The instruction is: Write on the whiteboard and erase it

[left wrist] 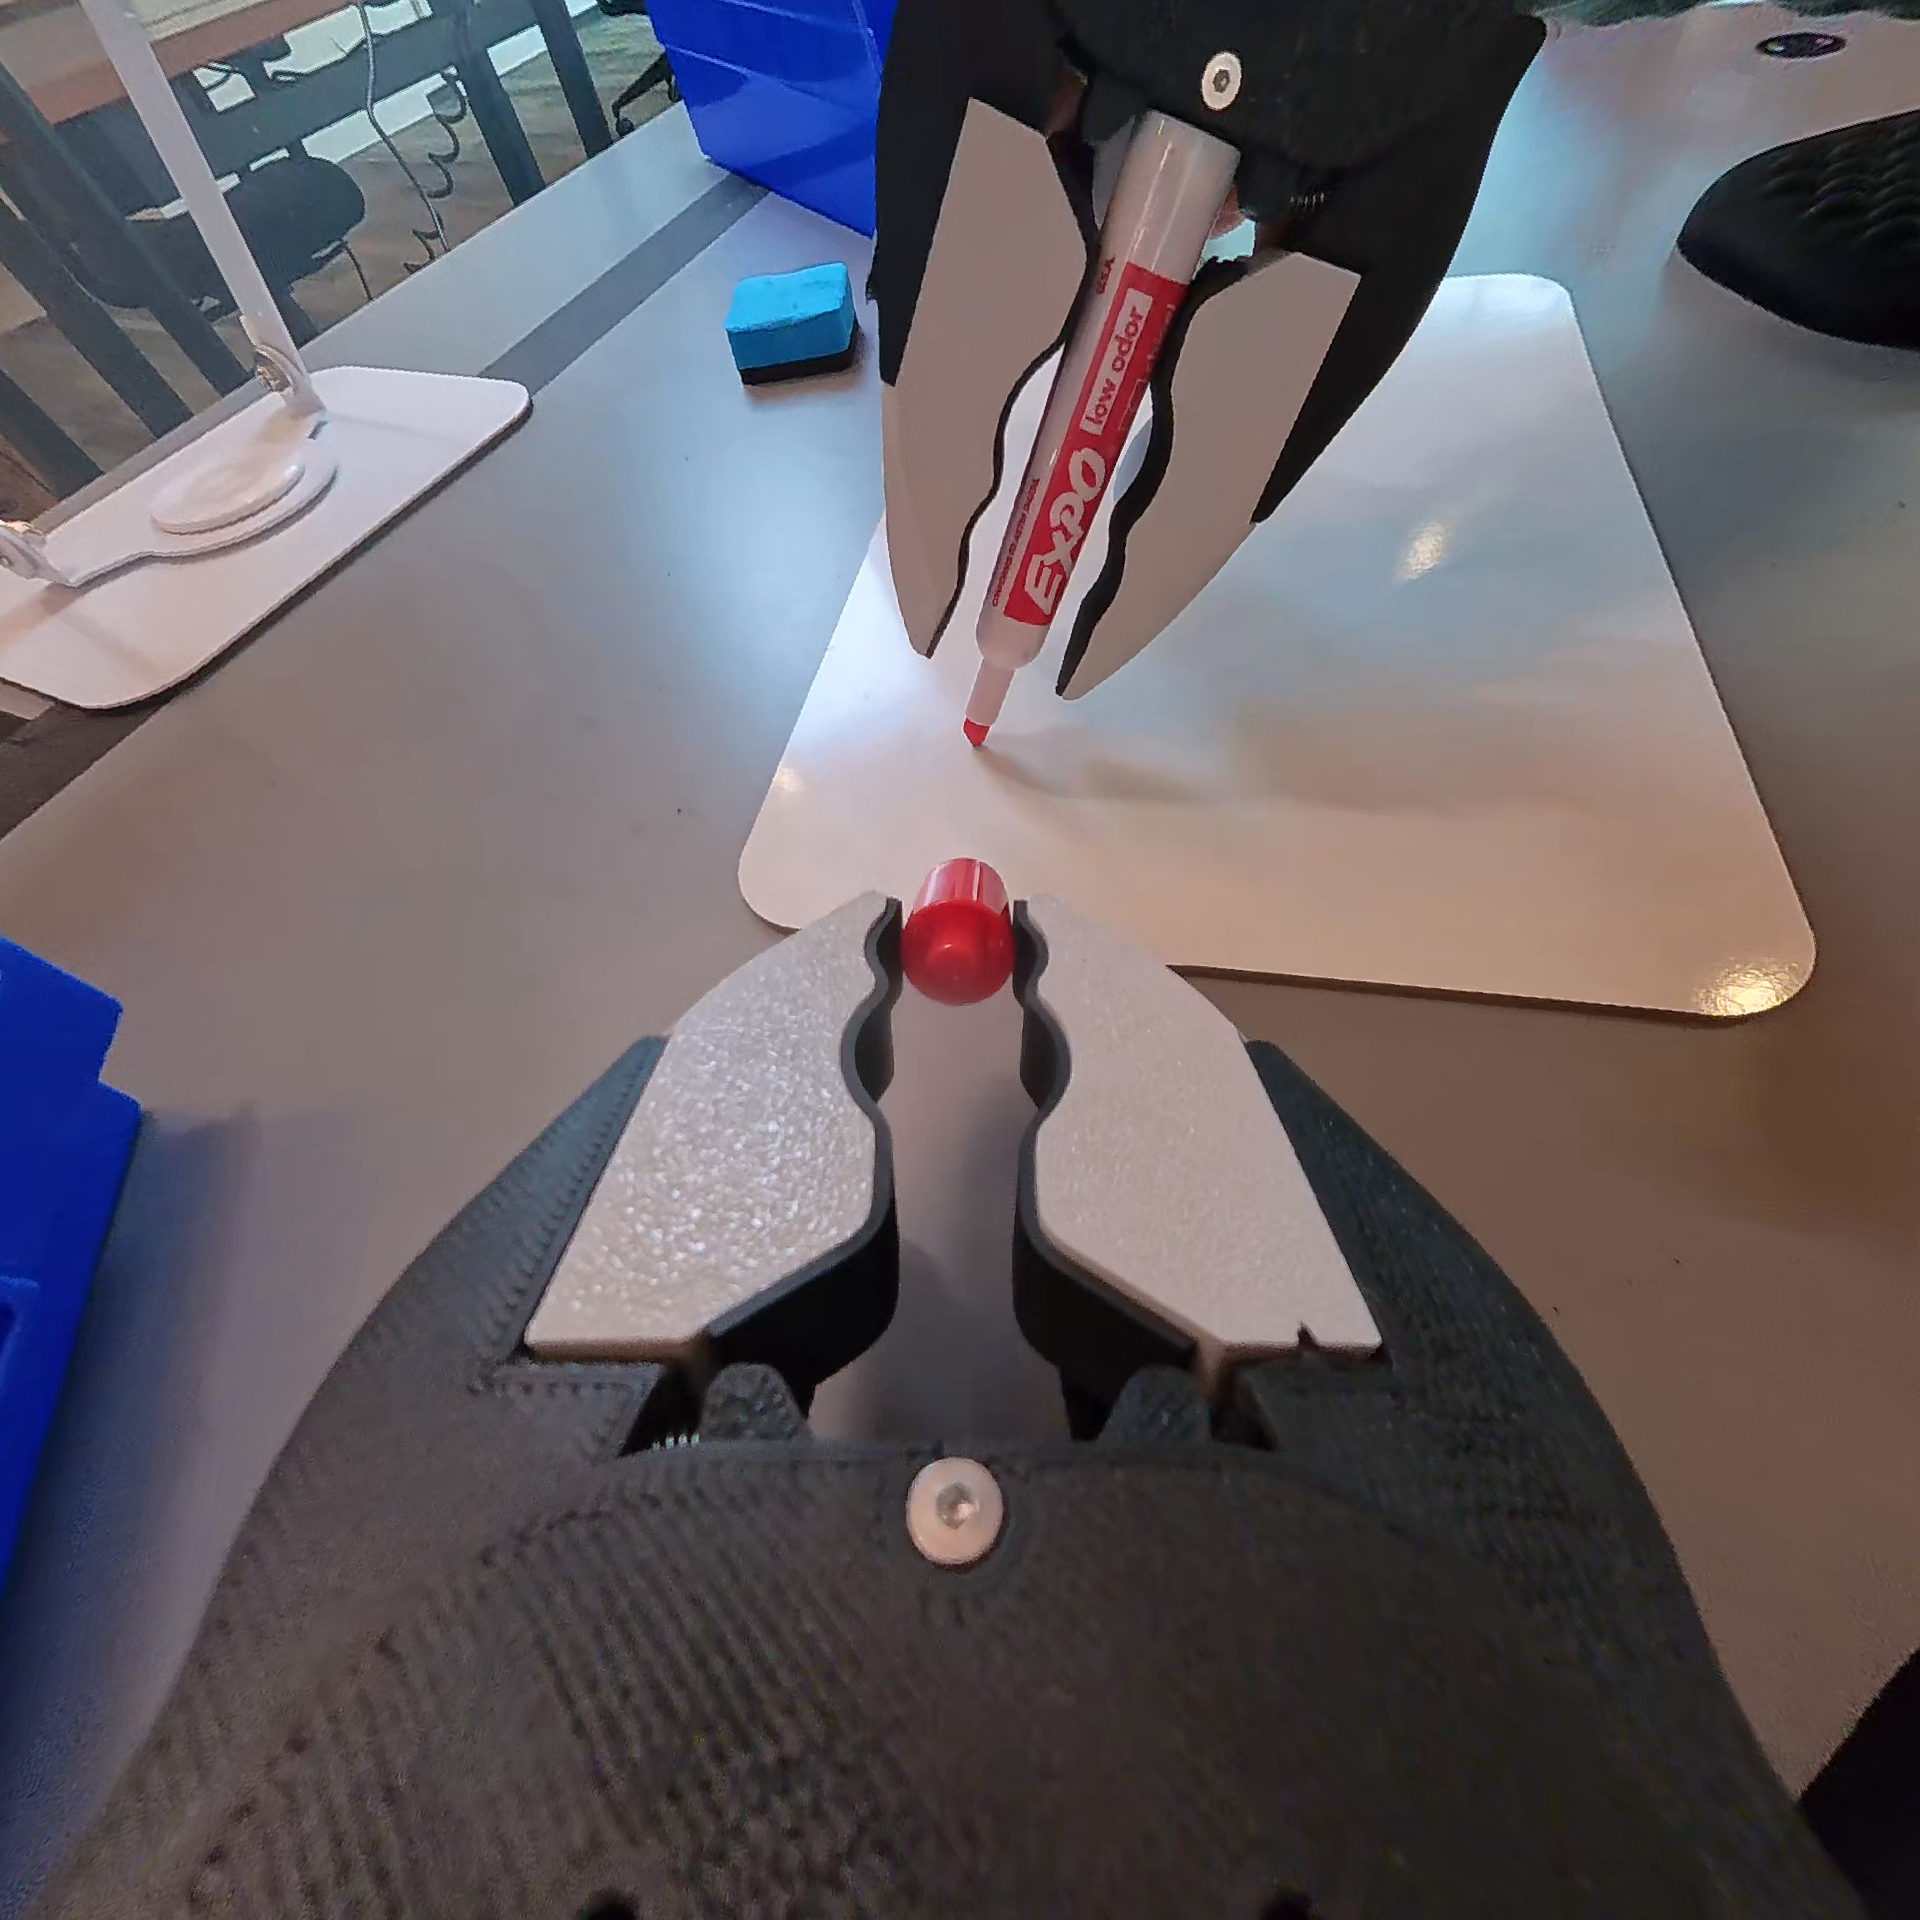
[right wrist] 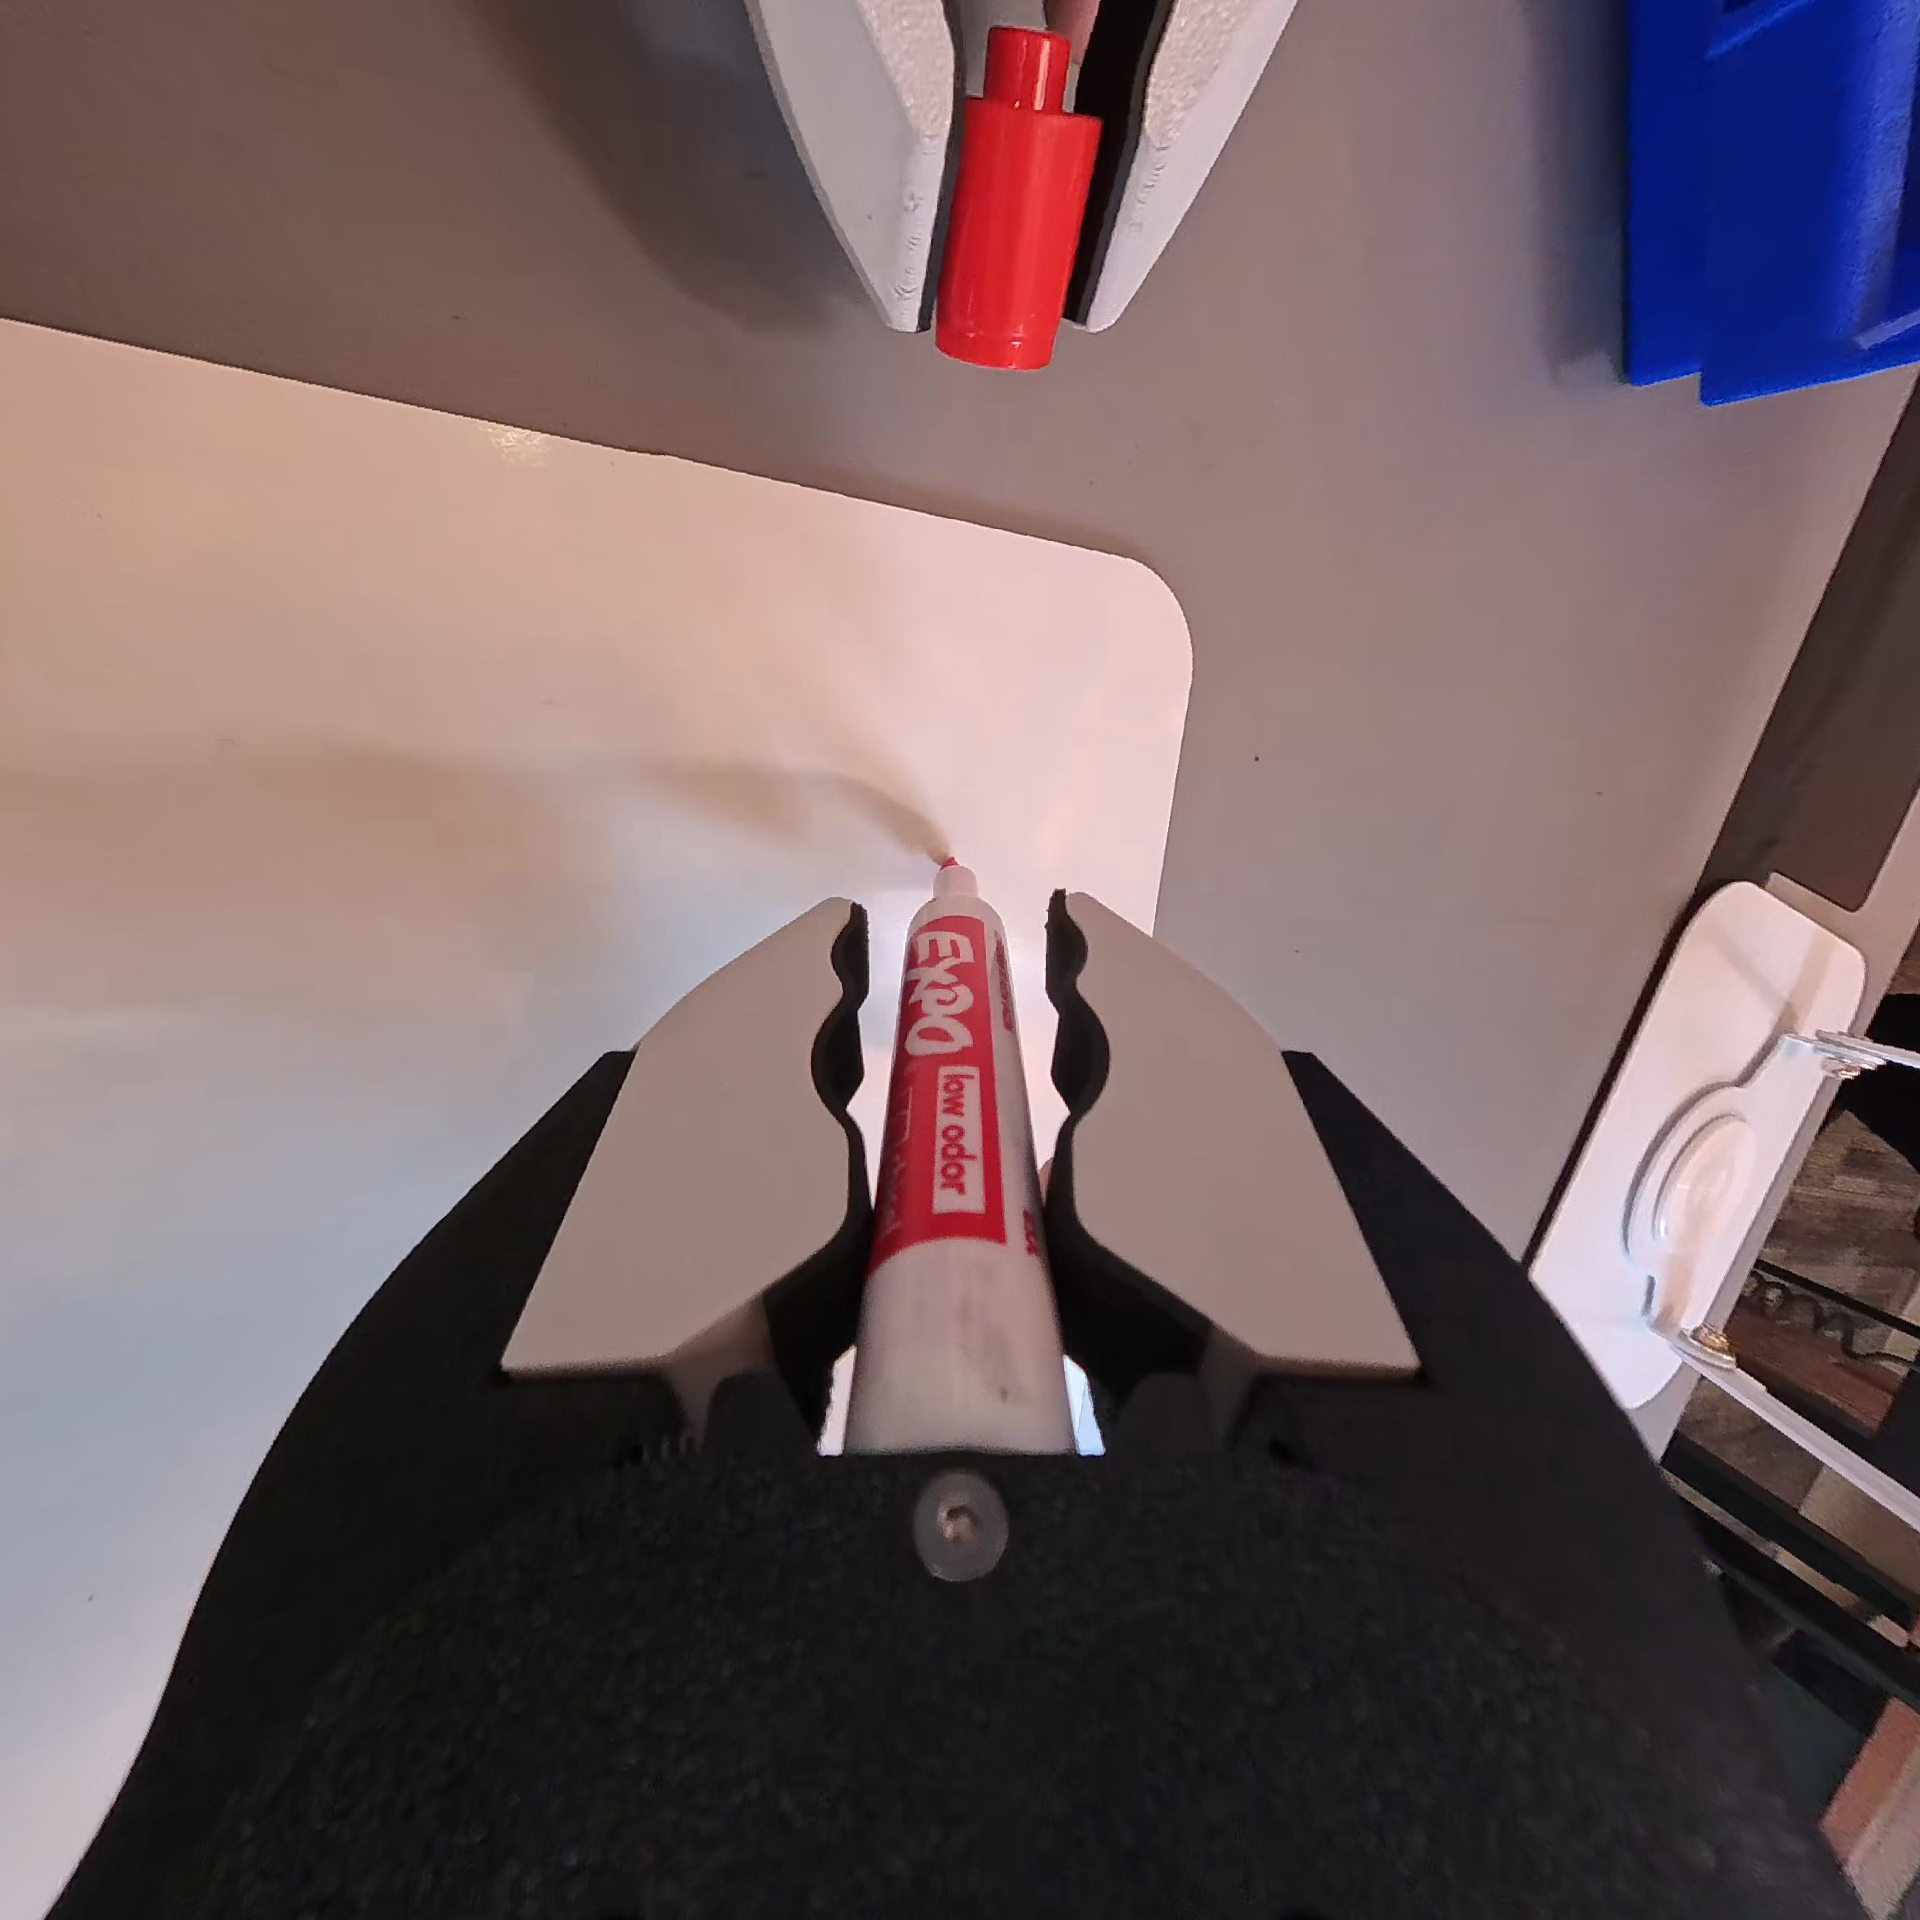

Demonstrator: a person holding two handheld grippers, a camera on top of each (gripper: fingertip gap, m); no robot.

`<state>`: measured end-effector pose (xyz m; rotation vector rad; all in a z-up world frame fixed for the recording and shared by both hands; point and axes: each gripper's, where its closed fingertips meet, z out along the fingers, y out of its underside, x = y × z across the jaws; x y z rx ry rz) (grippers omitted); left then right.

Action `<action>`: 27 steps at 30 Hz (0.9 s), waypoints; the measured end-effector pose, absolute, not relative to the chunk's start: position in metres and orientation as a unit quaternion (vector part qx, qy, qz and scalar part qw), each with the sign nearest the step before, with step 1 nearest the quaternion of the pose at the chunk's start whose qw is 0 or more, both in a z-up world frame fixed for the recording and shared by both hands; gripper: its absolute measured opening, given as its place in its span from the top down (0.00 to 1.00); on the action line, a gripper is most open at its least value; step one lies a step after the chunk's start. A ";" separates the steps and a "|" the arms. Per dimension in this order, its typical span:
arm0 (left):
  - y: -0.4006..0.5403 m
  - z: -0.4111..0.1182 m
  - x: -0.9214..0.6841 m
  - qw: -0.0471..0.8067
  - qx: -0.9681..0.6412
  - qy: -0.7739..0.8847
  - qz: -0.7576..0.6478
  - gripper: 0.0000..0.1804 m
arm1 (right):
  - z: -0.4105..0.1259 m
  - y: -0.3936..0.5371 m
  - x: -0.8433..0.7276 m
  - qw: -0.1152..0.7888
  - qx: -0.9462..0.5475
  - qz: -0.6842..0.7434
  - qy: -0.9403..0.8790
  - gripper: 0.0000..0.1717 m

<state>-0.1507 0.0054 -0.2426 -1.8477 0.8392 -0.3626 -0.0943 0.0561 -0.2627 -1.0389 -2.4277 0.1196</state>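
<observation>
**Marker tip down on the whiteboard**

My left tool (left wrist: 957, 940) pinches the red cap (left wrist: 956, 932) just off the whiteboard's (left wrist: 1403, 810) near corner, above the counter (left wrist: 468, 831). Beyond it, my right tool (right wrist: 954, 914) grips the red-labelled marker (left wrist: 1081, 468), tip touching the whiteboard. Past the whiteboard's far-left edge lies the blue eraser (left wrist: 792, 320).

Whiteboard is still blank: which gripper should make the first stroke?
Right. The right gripper holds the uncapped marker with its tip at the whiteboard near a corner. The left gripper only pinches the red cap off the board's edge.
</observation>
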 end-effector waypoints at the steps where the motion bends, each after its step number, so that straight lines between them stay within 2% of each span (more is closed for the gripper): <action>1: 0.005 -0.243 -0.151 0.514 -0.769 0.349 -0.151 0.89 | -0.263 0.056 -0.095 0.246 -0.381 0.044 -0.890 0.79; 27: 0.005 -0.245 -0.150 0.507 -0.772 0.353 -0.149 0.89 | -0.264 -0.008 -0.076 0.206 -0.330 0.073 -0.918 0.80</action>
